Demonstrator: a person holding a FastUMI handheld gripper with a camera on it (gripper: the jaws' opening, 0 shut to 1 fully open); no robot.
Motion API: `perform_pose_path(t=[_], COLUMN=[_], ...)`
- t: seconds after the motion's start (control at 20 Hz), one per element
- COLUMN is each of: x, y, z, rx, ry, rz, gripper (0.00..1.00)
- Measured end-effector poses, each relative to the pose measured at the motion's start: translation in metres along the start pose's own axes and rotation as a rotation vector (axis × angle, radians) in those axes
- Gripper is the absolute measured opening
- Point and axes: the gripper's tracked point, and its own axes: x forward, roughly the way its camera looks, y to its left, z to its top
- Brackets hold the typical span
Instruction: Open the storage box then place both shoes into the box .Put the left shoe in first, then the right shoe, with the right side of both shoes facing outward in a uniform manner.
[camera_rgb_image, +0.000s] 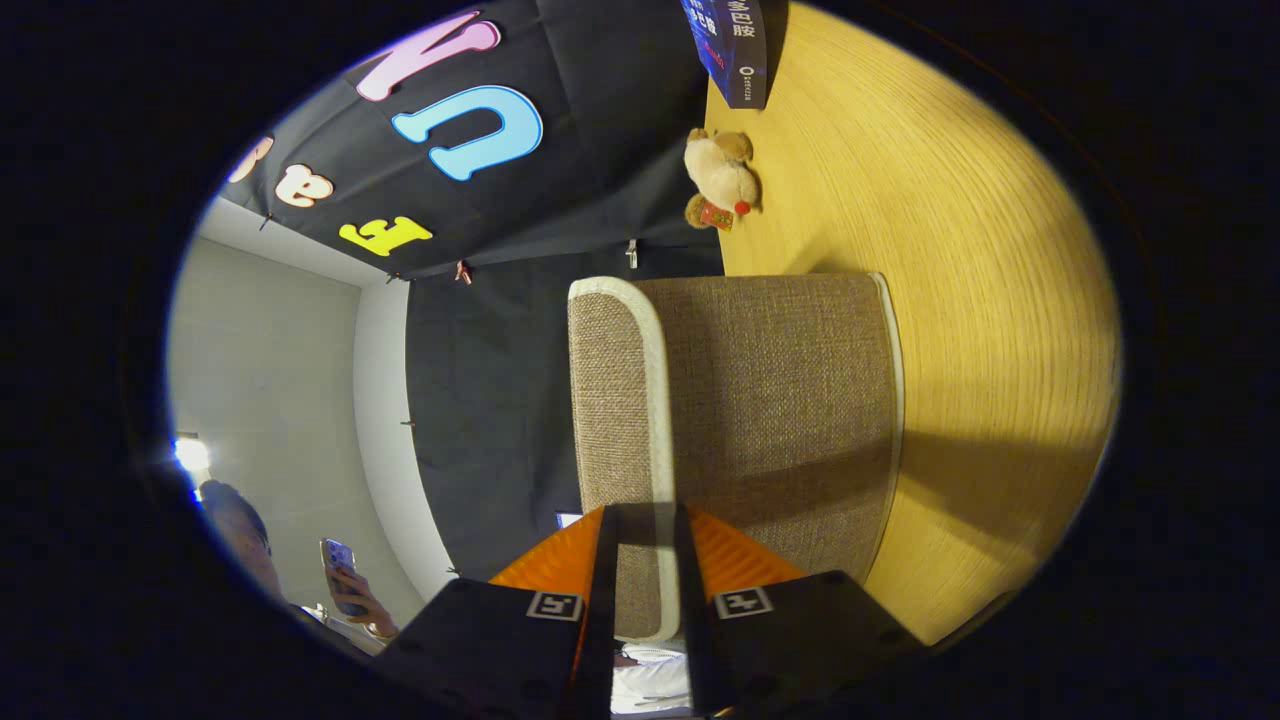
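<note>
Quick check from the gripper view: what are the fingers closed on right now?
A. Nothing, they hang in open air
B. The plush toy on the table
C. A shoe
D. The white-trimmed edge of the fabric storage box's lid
D: the gripper has its fingers on either side of the white-trimmed edge of the lid of the fabric storage box, while the plush toy sits well beyond on the table.

Storage box (760, 400): a beige-brown woven-fabric box with pale off-white edging along its rim, resting on the wooden counter (980, 300). One fabric panel with rounded corners stands on edge, its pale trim running between the two fingers (740, 560) of the gripper (645, 540), which close narrowly on that edge.
</note>
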Motion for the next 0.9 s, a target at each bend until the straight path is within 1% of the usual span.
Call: perform_pose_path(t=[0.05,0.1,0.15,0.2,0.3,0.5,0.7,0.9], x=[-0.001,-0.002,-0.007,0.000,0.002,0.005,0.025,0.065], y=[0.002,0.005,0.005,0.007,0.015,0.060,0.114,0.161], z=[0.001,0.000,0.004,-0.001,-0.010,-0.017,-0.022,-0.028], rx=[0.003,0.001,-0.002,-0.007,-0.017,-0.057,-0.144,-0.267], ry=[-0.002,-0.009,-0.012,-0.007,0.011,0.003,-0.015,-0.028], rz=[0.004,0.012,0.010,0.005,0.004,0.055,0.049,0.013], gripper=[0.26,0.12,0.08,0.05,0.05,0.05,0.05,0.05])
